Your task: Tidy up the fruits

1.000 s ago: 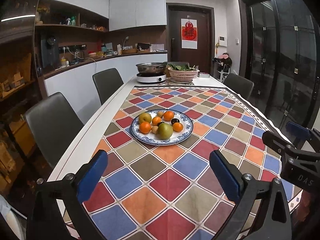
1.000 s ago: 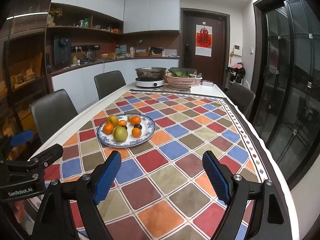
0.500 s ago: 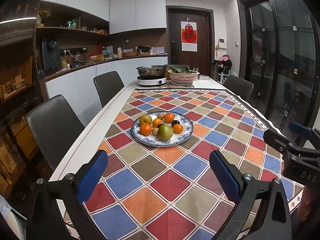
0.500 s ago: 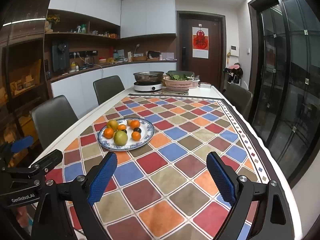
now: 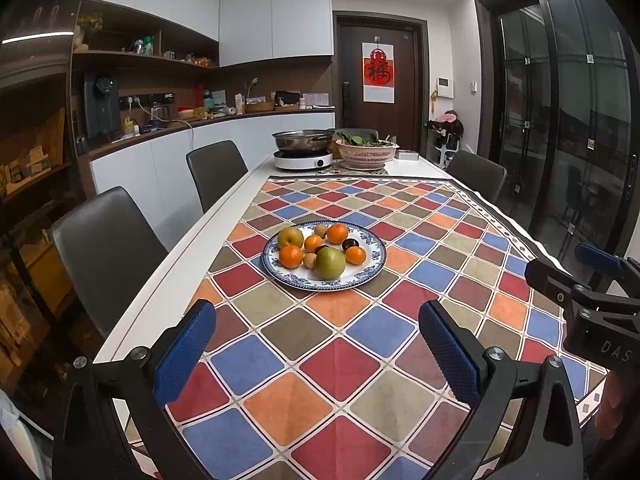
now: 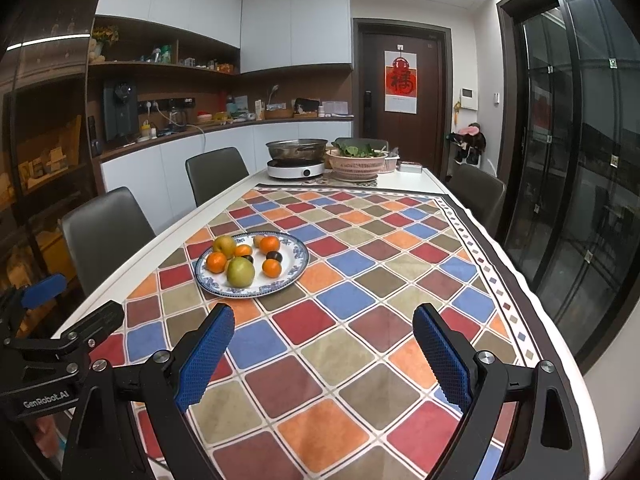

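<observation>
two handheld grippers hover above the near end of a long white dining table (image 5: 168,264) spread with a checked tablecloth of red, blue, orange and olive diamonds (image 5: 344,364). the left gripper (image 5: 316,354) has its blue-padded jaws spread wide with nothing between them, and the right gripper (image 6: 324,356) is just as wide apart and holds nothing. in the left wrist view the right gripper also shows at the right edge, and in the right wrist view the left one sits at the lower left.

ahead of both, on the cloth toward the table's left side, stands a round white plate with a blue patterned rim (image 5: 362,278) (image 6: 298,266). it carries the fruit: a large green pear (image 5: 330,263) (image 6: 240,272) at the near side, a yellow-green pear (image 5: 290,237) at the back left, four small oranges (image 5: 291,256), a dark round plum (image 5: 350,244) and two small tan fruits (image 5: 310,260). both grippers are well apart from the plate.

at the far end sit a steel pot on a white induction cooker (image 5: 303,148) and a pink colander of leafy greens (image 5: 366,150). dark grey chairs (image 5: 104,248) line the sides.
</observation>
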{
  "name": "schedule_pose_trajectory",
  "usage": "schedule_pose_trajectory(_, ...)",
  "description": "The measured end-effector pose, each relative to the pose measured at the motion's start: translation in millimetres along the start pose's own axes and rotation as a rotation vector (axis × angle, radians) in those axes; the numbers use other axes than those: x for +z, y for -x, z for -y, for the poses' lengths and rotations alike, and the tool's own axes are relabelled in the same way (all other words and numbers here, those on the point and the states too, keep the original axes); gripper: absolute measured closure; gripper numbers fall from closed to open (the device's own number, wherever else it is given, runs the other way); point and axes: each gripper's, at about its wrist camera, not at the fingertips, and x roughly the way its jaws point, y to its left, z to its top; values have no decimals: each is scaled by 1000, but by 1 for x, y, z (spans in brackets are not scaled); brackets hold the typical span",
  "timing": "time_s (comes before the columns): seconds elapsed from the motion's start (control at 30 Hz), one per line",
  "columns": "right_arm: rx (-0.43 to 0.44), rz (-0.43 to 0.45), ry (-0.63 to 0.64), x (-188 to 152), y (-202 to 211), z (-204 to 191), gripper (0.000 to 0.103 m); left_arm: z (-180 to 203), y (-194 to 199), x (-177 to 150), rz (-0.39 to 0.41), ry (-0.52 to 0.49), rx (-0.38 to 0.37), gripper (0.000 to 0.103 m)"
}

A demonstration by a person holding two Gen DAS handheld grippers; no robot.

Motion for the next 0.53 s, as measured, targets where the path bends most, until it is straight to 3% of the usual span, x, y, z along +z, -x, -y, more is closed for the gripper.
schedule_pose_trajectory(0.53,-2,4,3,-3,-2,1,12,-1,-2,0,2,3,-3,0)
